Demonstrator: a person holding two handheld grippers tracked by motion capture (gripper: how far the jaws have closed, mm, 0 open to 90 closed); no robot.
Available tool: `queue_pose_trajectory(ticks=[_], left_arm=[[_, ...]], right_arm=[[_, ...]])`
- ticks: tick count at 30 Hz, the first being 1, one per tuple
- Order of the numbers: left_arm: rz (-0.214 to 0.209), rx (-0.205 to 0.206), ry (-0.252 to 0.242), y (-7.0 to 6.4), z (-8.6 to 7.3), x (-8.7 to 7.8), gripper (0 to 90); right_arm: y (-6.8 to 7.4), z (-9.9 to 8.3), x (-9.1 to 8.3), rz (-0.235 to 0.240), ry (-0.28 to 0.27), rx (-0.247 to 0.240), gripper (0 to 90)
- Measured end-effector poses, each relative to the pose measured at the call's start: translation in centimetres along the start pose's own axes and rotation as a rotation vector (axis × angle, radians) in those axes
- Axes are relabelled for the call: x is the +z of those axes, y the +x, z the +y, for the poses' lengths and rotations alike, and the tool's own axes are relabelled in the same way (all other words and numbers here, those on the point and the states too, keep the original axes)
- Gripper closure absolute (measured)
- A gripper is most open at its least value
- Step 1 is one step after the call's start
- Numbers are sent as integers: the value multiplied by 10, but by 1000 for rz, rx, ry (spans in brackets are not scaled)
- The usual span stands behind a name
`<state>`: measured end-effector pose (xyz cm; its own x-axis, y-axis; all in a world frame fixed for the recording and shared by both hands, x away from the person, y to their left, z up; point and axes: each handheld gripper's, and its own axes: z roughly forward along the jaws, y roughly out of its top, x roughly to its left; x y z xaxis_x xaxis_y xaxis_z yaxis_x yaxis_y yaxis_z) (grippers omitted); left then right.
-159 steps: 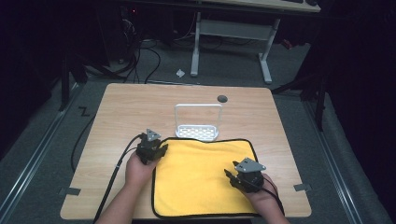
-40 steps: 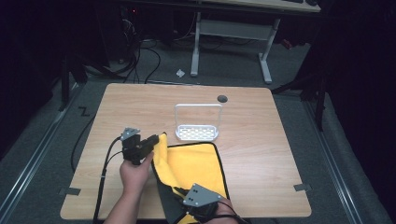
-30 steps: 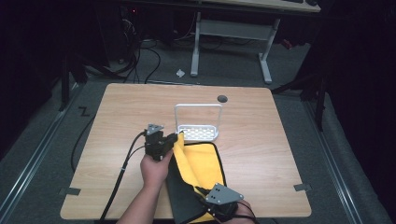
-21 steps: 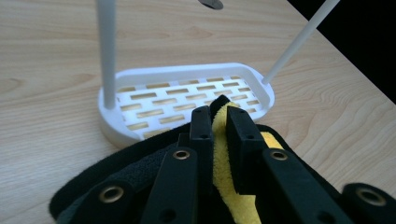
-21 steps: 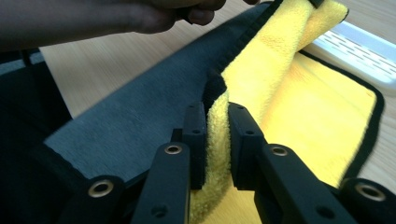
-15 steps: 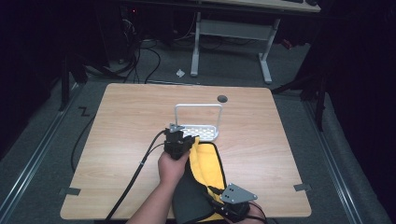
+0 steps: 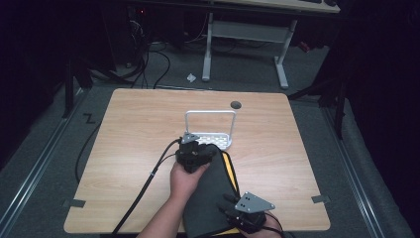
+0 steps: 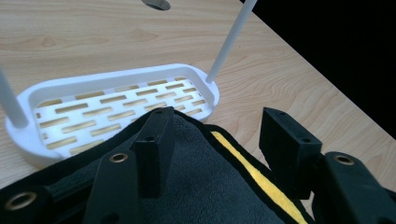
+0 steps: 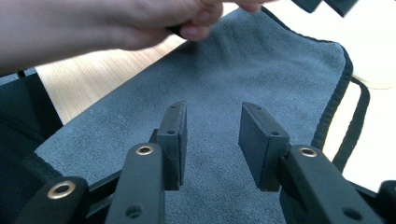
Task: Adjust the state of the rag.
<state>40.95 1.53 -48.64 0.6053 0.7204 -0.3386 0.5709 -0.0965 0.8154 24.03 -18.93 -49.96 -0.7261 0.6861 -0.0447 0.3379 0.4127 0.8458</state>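
Your left gripper (image 7: 198, 154) reaches across, jaws open above the folded cloth (image 7: 210, 198); your right gripper (image 7: 236, 216) also gapes, holding nothing.

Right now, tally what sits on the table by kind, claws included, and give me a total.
Cloth, grey with yellow underside: 1
White slotted rack with wire handle: 1
Claws, left claw and right claw: 2
Total: 4
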Motion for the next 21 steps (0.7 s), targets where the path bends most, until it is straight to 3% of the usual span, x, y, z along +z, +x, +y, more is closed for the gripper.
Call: queue_pose_trajectory(ticks=[5,10,14,17,18,21], left_arm=[[20,49,12,7,-15,-25,457],[47,83,44,21,-49,-66,463],[66,63,78,34,-78,-91,463],[56,36,52,41,-95,-104,462],[54,24,41,42,-102,-106,465],[44,41,93,42,-104,-101,462]], right_arm=[[-7,-2,3,-17,13,9,648],[-29,-6,7,-86,45,44,651],[-45,-11,18,-122,109,85,651],[-52,-16,28,-132,160,122,651],[-53,-18,29,-136,175,134,652],[-53,-20,29,-129,191,158,669]])
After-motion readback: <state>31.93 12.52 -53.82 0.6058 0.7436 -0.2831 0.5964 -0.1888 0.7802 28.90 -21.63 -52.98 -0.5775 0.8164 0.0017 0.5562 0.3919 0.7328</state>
